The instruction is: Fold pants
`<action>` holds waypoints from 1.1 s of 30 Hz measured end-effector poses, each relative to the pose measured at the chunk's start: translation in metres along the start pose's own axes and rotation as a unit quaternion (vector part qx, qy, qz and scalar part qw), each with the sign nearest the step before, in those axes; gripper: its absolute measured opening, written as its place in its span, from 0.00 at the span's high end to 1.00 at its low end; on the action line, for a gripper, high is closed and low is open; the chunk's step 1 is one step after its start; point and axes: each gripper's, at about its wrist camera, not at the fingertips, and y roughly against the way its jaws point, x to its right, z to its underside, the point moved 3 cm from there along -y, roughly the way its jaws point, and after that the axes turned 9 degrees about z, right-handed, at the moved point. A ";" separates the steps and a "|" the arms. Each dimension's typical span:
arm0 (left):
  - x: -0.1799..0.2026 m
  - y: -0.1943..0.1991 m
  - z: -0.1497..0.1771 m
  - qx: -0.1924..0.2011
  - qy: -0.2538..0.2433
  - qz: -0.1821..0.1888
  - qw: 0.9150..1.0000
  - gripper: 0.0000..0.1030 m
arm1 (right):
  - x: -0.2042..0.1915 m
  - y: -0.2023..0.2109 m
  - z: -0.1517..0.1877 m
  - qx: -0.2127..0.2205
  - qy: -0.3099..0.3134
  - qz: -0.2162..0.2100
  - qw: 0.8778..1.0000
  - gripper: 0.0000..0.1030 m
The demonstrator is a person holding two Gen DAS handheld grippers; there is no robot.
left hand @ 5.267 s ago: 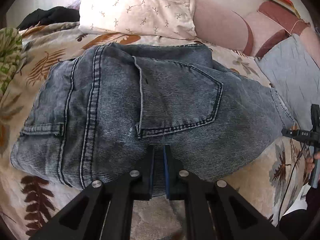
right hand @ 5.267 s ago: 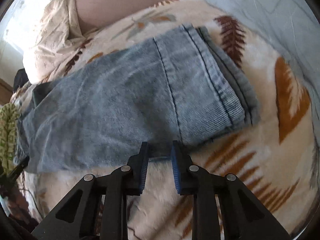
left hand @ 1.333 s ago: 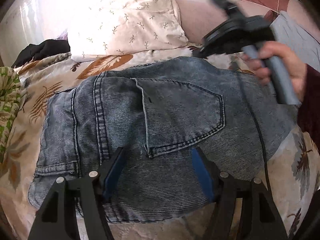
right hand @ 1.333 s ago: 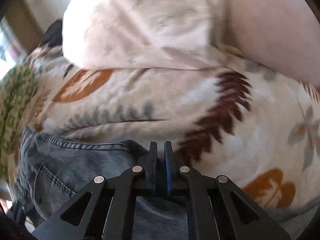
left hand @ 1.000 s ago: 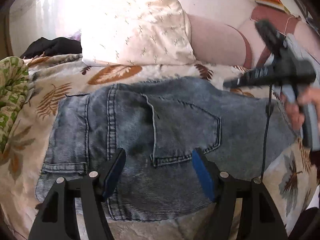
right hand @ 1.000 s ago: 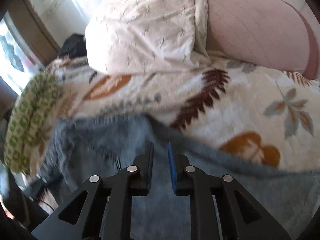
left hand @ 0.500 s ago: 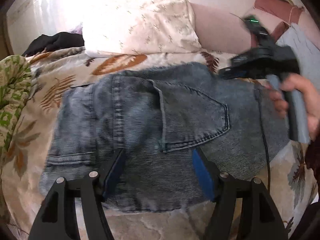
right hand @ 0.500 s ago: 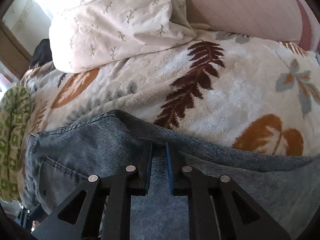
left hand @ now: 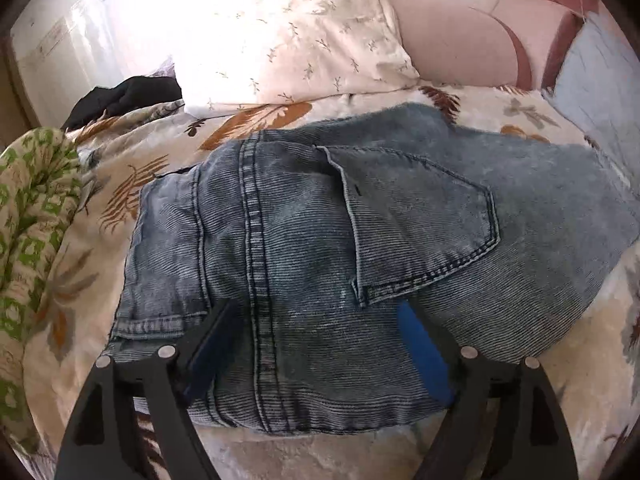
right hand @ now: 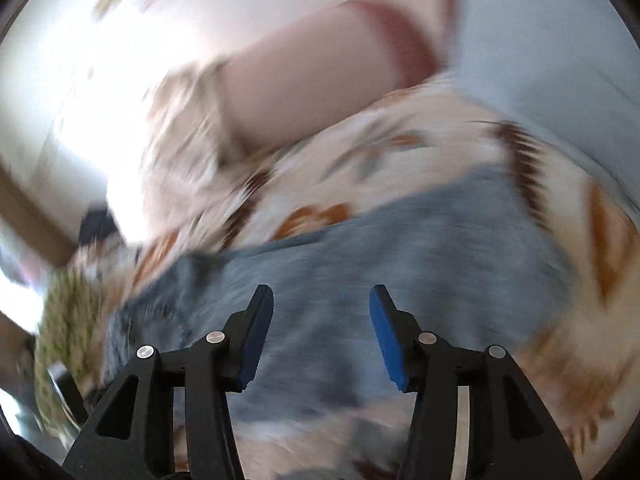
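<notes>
Folded jeans (left hand: 360,248) lie on the bed (left hand: 100,320), long axis left–right; left hand-held gripper (left hand: 316,344), wide, straddles their near edge, nearer than right hand-held gripper (right hand: 320,332), just opening, empty.

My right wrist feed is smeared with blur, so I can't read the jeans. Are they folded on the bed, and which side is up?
Observer: In the sharp left wrist view, the jeans lie folded on the leaf-print blanket with a back pocket facing up.
Operator: Is the left gripper holding them?
Observer: No. The left gripper is open. Its jaws have just been opening, and the near part of the denim lies between them unpinched.
Operator: What lies beyond the jeans?
Observer: A white sprigged pillow sits just past them, and a black garment lies far left.
</notes>
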 end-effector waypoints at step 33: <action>0.334 -0.075 -0.188 -0.075 -0.273 0.208 0.936 0.28 | 0.170 -0.056 0.041 -0.063 -0.460 -0.125 0.877 0.73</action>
